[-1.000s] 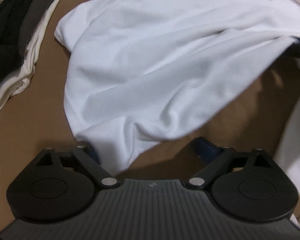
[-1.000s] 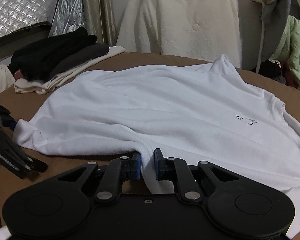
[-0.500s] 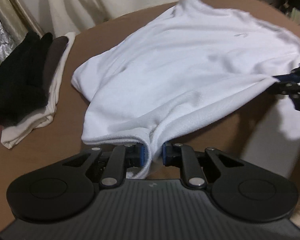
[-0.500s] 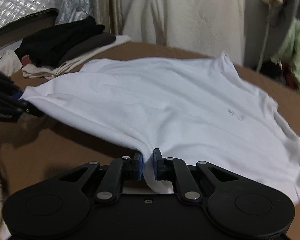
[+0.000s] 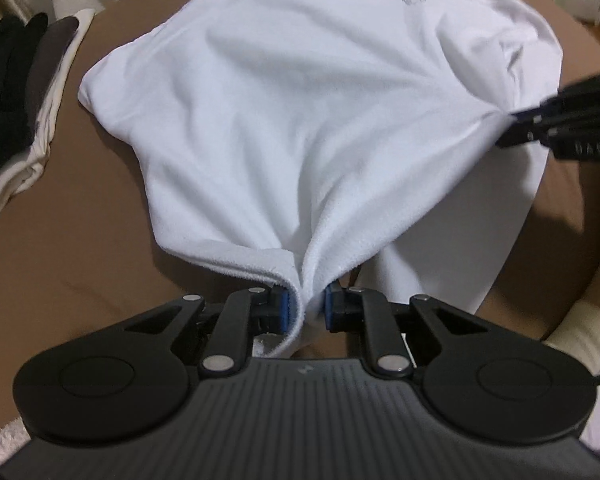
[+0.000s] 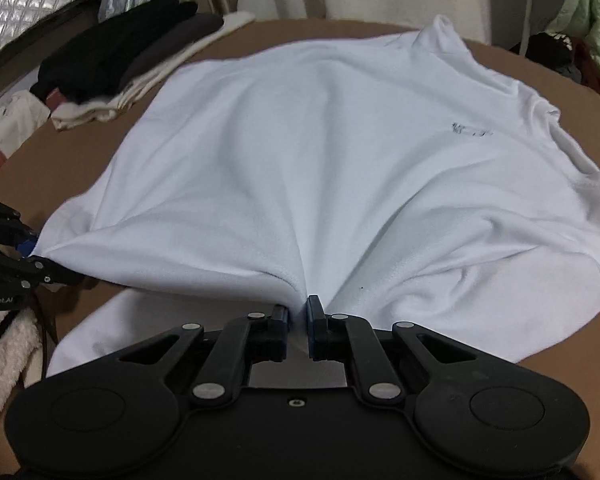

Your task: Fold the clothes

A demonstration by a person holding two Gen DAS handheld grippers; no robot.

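Here each hand-held gripper, left (image 5: 307, 307) and right (image 6: 298, 322), pinches the soft white shirt (image 6: 320, 160).

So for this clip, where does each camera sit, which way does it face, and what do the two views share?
Left wrist: on the left gripper, looking steeply down along its fingers at the white shirt; own jaws pinch its hem.
Right wrist: on the right gripper, looking down across the brown table; own jaws pinch the same hem.
Shared: the shirt, the folded pile, and each other's gripper, right, left.
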